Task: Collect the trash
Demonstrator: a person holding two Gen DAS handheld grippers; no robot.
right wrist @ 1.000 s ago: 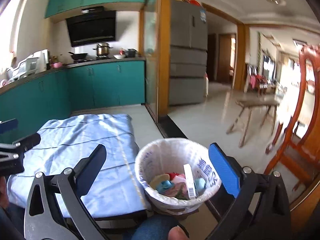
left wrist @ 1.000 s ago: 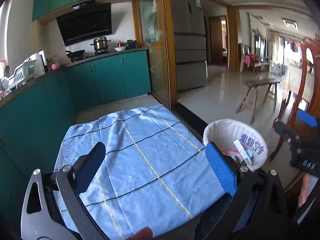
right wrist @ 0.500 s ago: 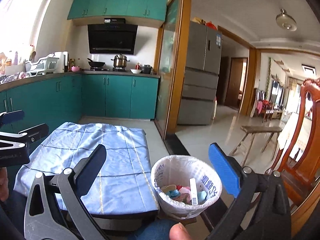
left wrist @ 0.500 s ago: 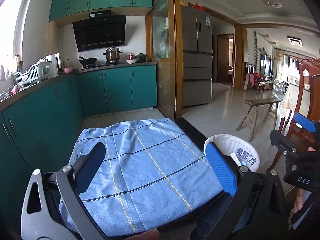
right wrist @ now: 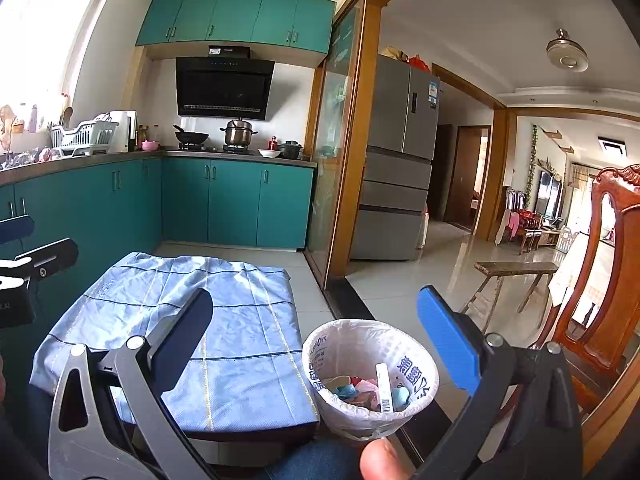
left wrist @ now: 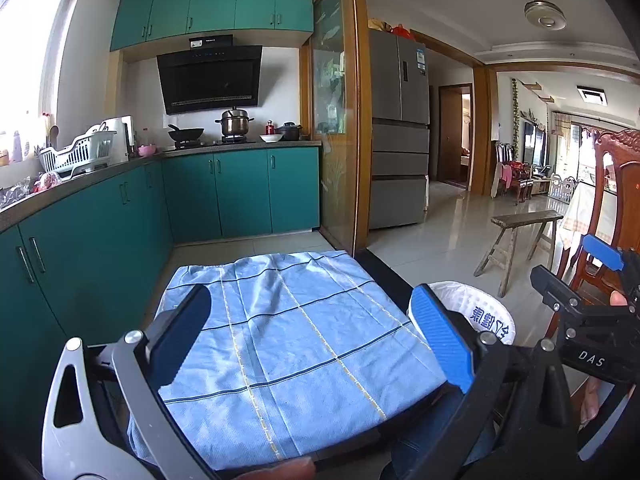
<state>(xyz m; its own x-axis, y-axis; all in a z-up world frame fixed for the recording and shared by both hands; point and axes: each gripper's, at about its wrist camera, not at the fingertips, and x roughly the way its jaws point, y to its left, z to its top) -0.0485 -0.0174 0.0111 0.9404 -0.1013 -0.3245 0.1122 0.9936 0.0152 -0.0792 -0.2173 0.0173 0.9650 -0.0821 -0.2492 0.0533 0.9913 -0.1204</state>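
- The left gripper (left wrist: 312, 332) and the right gripper (right wrist: 316, 336) both hover with jaws spread wide, holding nothing.
- A blue cloth (right wrist: 224, 320) covers the table (right wrist: 256, 434).
- Just off the table's right edge stands the bin (right wrist: 370, 376), lined in white, with wrappers (right wrist: 366, 390) inside.
- Teal cabinets (right wrist: 236, 204) stand beyond.

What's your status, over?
Left gripper open, empty. Right gripper open, empty. Bin beside table, trash inside. Cloth bare, nothing in the way.

Left tongs (left wrist: 316, 336) gape above blue cloth (left wrist: 288, 344), seemingly empty.
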